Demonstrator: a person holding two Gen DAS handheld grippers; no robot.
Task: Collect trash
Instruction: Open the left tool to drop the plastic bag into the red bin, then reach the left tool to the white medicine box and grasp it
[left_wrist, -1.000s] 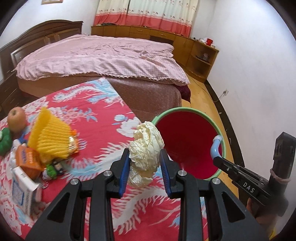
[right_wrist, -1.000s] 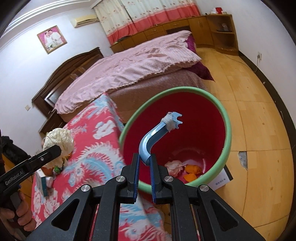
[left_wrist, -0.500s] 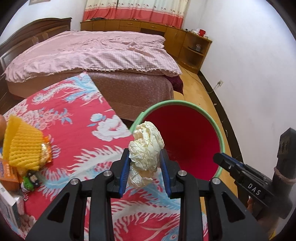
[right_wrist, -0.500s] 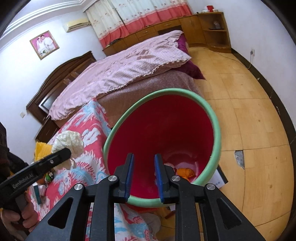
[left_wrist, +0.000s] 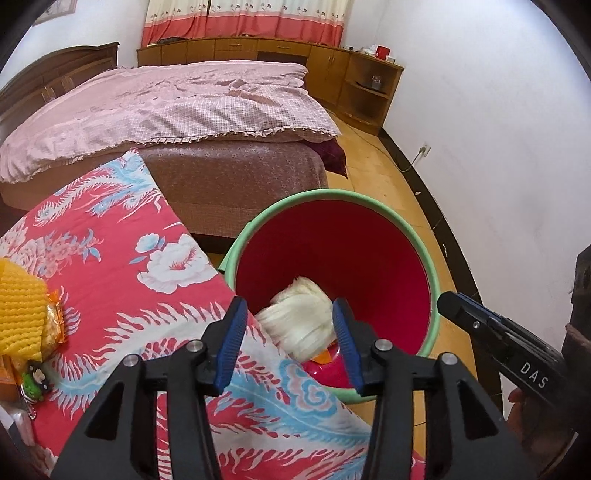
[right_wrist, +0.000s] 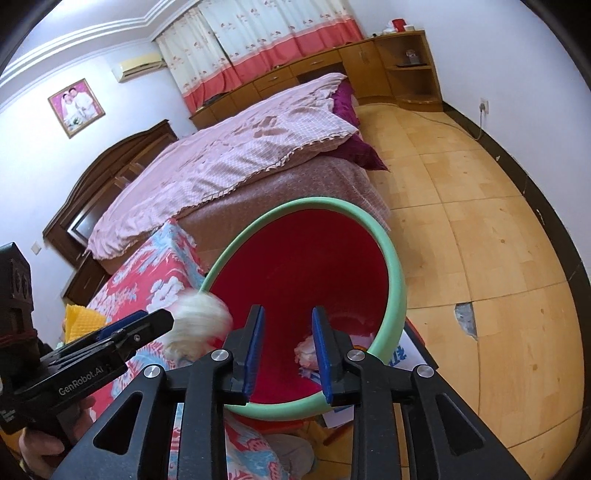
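Beside the tabletop's (left_wrist: 122, 258) right edge: red bucket (left_wrist: 428, 273), green rim. Crumpled cream wad (left_wrist: 299, 317) (blurred) over its mouth, between the left gripper's (left_wrist: 288, 343) parted jaws. Right gripper (right_wrist: 286, 347) jaws apart, empty.

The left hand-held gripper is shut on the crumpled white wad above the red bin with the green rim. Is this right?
Not quite. The left hand-held gripper is open: in the left wrist view its jaws stand apart and the crumpled white wad is loose between them, blurred, above the red bin with the green rim.
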